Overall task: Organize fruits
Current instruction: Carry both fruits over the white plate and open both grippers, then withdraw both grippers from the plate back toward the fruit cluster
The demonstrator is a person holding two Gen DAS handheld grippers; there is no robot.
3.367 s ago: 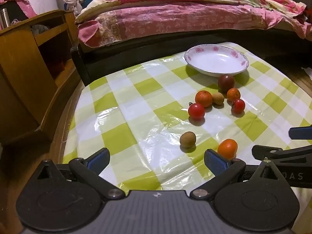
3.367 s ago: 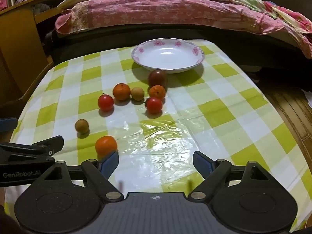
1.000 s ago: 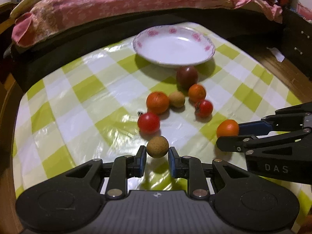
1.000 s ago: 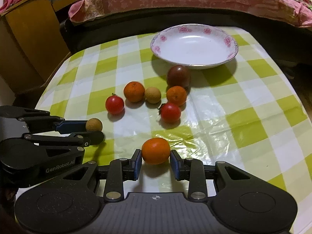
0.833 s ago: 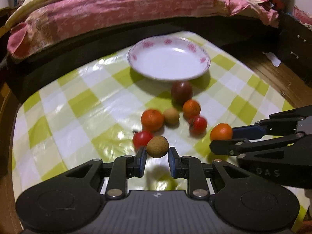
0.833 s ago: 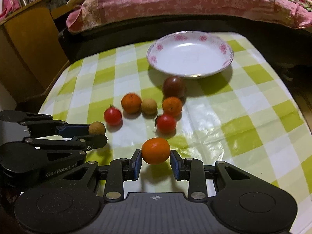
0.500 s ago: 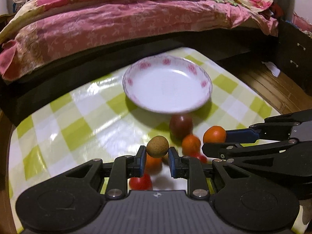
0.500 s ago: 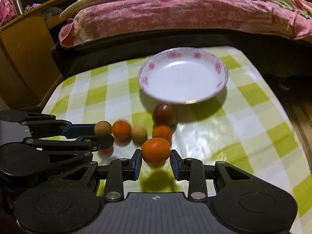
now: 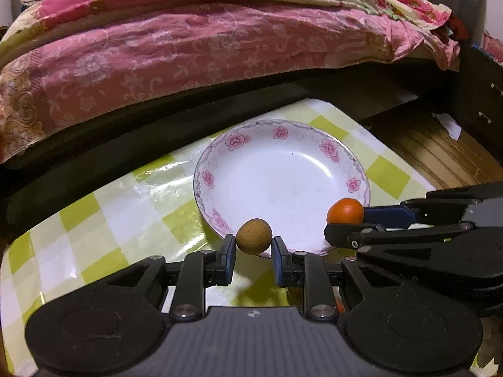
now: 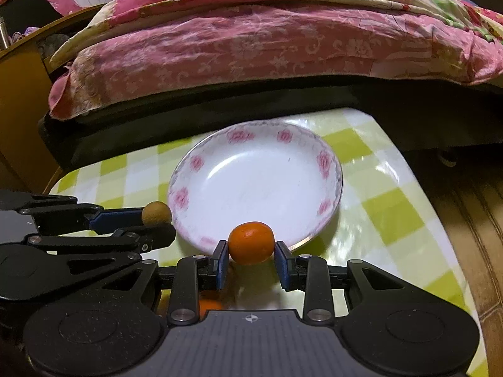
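Both hands loaded, one fruit each, right at the near rim of the plate.

My left gripper (image 9: 254, 248) has its blue pads pinching a small round brown fruit (image 9: 254, 236) with a rough, matte, speckled skin, and my right gripper (image 10: 251, 259) is clamped on a smooth, slightly squashed orange (image 10: 251, 243). Just ahead of both sets of fingers sits the shallow white plate (image 9: 358, 185), glossy ceramic with pink flowers round the rim, on a shiny plastic tablecloth (image 9: 78, 220) in yellow-green and white checks. There's a blurry orange blob (image 10: 210, 306) under my right fingers, probably another fruit but I can't really tell. Past the plate is a crumpled pink floral bedspread (image 9: 188, 47).
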